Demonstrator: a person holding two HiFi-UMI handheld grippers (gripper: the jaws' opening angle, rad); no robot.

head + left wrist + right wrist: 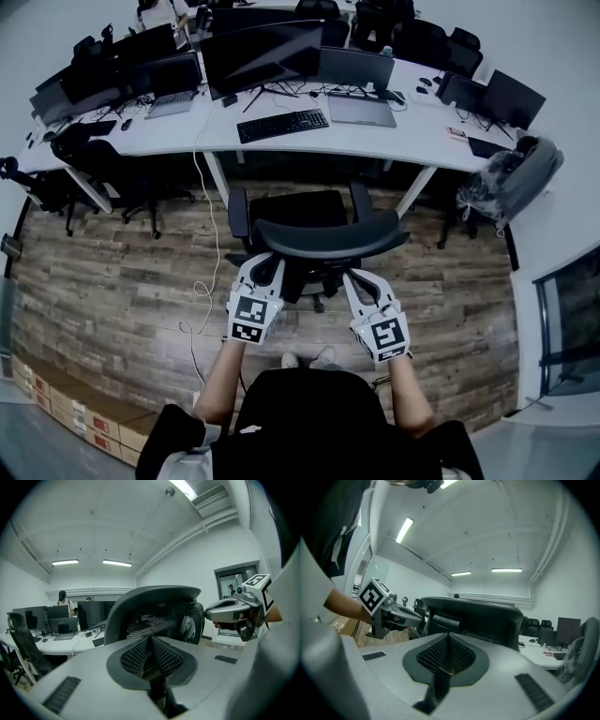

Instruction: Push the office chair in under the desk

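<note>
The black office chair (302,217) stands on the wood floor, its seat facing the white desk (375,139) and its front partly under the desk edge. Its curved backrest (330,240) is nearest me. My left gripper (265,266) is shut and empty, with its tips at the left rear of the backrest. My right gripper (360,279) is also shut and empty, at the right rear. In the left gripper view the closed left gripper (150,643) points at the backrest (154,609), with the right gripper (234,611) beside it. In the right gripper view the closed right gripper (449,640) faces the backrest (487,616).
Monitors (262,52), a keyboard (281,125) and a laptop (360,110) sit on the desk. Slanted desk legs (217,178) flank the chair. Another black chair (103,173) stands at the left and a grey backpack (511,178) at the right. A white cable (201,281) lies on the floor. Cardboard boxes (84,412) line the lower left.
</note>
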